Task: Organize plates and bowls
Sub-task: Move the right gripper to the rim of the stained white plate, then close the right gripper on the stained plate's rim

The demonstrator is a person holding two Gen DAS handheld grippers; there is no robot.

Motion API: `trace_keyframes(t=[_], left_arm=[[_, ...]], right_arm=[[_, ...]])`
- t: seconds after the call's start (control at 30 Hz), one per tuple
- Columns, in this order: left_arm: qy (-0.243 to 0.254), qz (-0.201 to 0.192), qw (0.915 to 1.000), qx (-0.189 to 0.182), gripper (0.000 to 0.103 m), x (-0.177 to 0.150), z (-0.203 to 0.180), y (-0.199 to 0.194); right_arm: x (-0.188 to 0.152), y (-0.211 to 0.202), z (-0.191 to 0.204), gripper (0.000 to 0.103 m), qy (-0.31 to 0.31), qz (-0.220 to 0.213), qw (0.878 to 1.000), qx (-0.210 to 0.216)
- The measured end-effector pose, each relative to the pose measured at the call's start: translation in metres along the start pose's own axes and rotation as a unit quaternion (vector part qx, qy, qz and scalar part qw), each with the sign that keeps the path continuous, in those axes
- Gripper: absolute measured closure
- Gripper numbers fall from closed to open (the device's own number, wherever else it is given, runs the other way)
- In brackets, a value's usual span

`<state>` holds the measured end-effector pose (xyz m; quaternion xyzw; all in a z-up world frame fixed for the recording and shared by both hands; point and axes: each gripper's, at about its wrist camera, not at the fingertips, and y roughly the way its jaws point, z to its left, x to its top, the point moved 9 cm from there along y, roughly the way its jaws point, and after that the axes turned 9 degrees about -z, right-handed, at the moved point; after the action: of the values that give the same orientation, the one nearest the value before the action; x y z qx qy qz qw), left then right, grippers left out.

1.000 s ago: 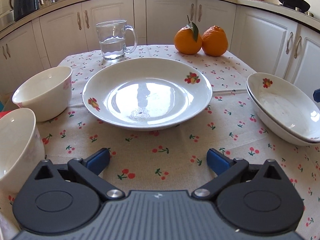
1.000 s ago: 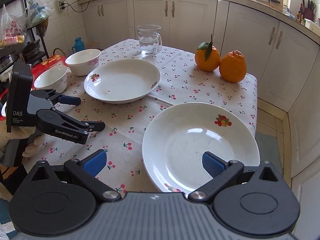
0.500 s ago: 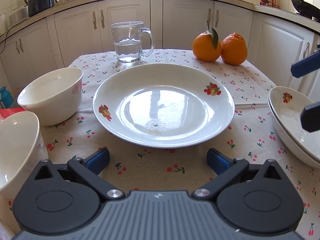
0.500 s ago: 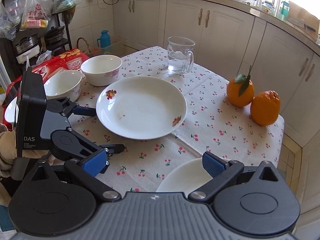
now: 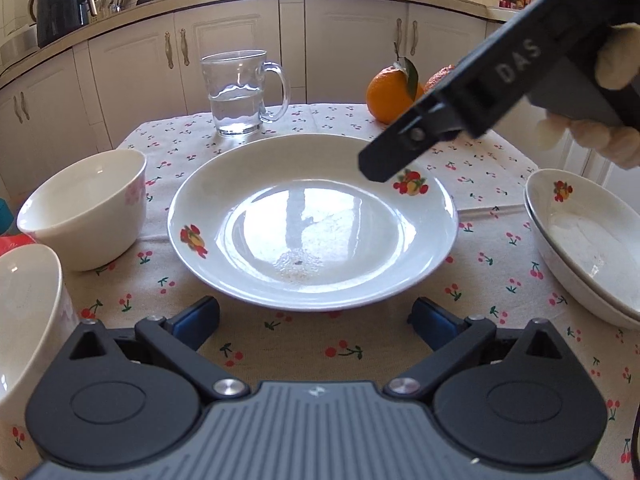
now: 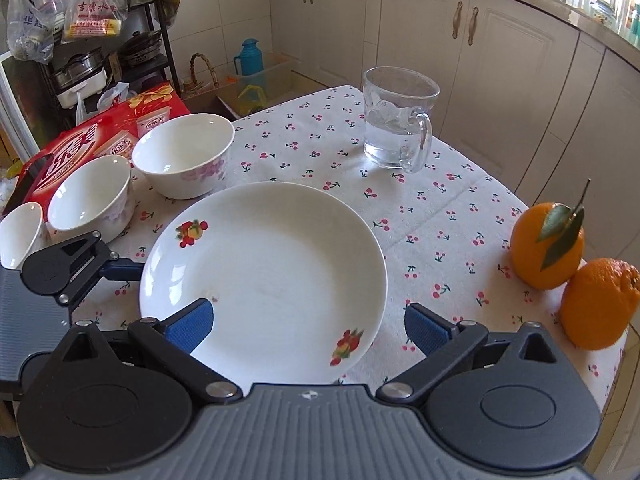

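Note:
A white plate with fruit decals (image 5: pixel 312 224) lies in the middle of the cherry-print tablecloth; it also shows in the right wrist view (image 6: pixel 272 276). My left gripper (image 5: pixel 314 322) is open and empty just short of the plate's near rim. My right gripper (image 6: pixel 306 326) is open and empty, above the plate's right side. Two stacked plates (image 5: pixel 588 240) sit at the right. Several white bowls (image 6: pixel 184 152) (image 6: pixel 90 196) (image 6: pixel 20 228) stand at the left.
A glass mug of water (image 6: pixel 396 120) stands at the far side of the table. Two oranges (image 6: pixel 548 244) (image 6: pixel 598 302) sit at the right edge. A red box (image 6: pixel 80 140) lies beyond the bowls. White cabinets surround the table.
My right gripper has moved from over the stacked plates to over the middle plate's right side. My left gripper has come closer to the plate's near rim. Both stay open.

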<state>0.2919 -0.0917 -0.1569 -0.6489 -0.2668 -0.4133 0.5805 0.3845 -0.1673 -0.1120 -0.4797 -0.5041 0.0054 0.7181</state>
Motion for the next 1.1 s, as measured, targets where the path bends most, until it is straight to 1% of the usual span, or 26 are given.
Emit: trace_keyframes(t=[0.13,0.23,0.3,0.4,0.53,0.8,0.9,0.97,1.03,1.1], left_arm=[[-0.008,-0.002,1.0000,-0.001,0.004,0.002,0.003,0.001],[-0.009,-0.008,0.9999,-0.003,0.014,0.003,0.004,-0.001],[-0.010,-0.008,0.9999,-0.005,0.015,0.005,0.005,0.000],[-0.009,-0.009,0.9999,-0.008,0.017,0.005,0.005,-0.001],[-0.010,-0.009,0.9998,-0.013,0.017,0.004,0.006,-0.002],[-0.006,-0.010,0.9998,-0.016,0.017,0.005,0.006,-0.001],[-0.003,-0.010,0.9998,-0.016,0.017,0.004,0.006,-0.001],[-0.002,-0.010,0.9998,-0.016,0.017,0.005,0.006,-0.001],[0.000,-0.010,0.9998,-0.016,0.017,0.004,0.006,-0.001],[0.002,-0.010,0.9998,-0.015,0.017,0.004,0.006,-0.001]], right_arm=[[0.009,0.025,-0.007,0.000,-0.001,0.014,0.999,0.029],[0.014,0.042,-0.013,0.000,-0.007,0.024,0.999,0.041],[0.018,0.050,-0.017,0.000,-0.005,0.024,0.998,0.052],[0.024,0.062,-0.021,0.009,0.004,0.029,0.997,0.075],[0.026,0.074,-0.024,0.020,0.002,0.044,0.995,0.088],[0.025,0.087,-0.026,0.031,0.007,0.068,0.990,0.127],[0.024,0.088,-0.025,0.032,0.001,0.076,0.988,0.133],[0.024,0.088,-0.026,0.035,0.001,0.079,0.988,0.135],[0.024,0.088,-0.028,0.044,-0.005,0.084,0.988,0.130],[0.024,0.088,-0.031,0.049,-0.009,0.089,0.988,0.124]])
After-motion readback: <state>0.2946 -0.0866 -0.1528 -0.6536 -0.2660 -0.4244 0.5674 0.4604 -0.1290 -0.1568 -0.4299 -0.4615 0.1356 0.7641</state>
